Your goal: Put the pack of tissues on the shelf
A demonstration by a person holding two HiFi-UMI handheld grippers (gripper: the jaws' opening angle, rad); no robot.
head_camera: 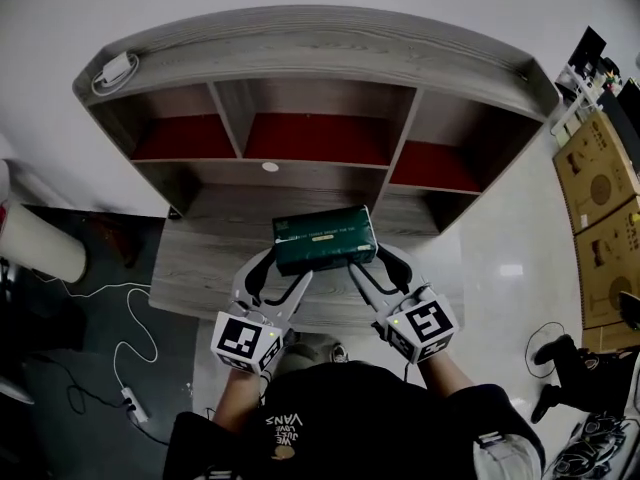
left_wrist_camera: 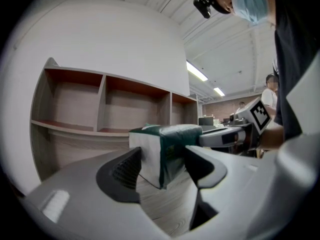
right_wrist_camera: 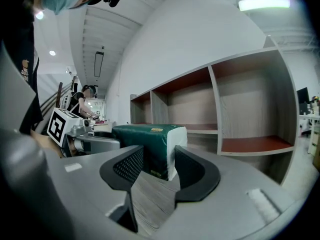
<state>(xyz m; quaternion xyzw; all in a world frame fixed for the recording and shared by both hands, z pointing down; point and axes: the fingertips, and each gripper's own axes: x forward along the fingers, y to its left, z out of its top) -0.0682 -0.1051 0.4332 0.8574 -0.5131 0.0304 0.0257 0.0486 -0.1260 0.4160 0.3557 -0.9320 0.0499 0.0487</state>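
Note:
The green pack of tissues (head_camera: 325, 240) with white ends hangs over the wooden desk top (head_camera: 210, 263), in front of the shelf's middle compartment (head_camera: 315, 138). My left gripper (head_camera: 283, 270) is shut on the pack's left end and my right gripper (head_camera: 378, 266) on its right end. In the left gripper view the pack (left_wrist_camera: 167, 144) sits between the jaws of the left gripper (left_wrist_camera: 162, 166), white end toward the left pad. In the right gripper view the right gripper (right_wrist_camera: 159, 166) holds the pack (right_wrist_camera: 145, 139) at its white end. All three red-floored shelf compartments are empty.
A white charger with coiled cable (head_camera: 115, 68) lies on the shelf top. A small white disc (head_camera: 270, 167) marks the board under the middle compartment. A white cylinder (head_camera: 40, 243) and a floor cable (head_camera: 130, 308) are at left, cardboard boxes (head_camera: 600, 198) at right.

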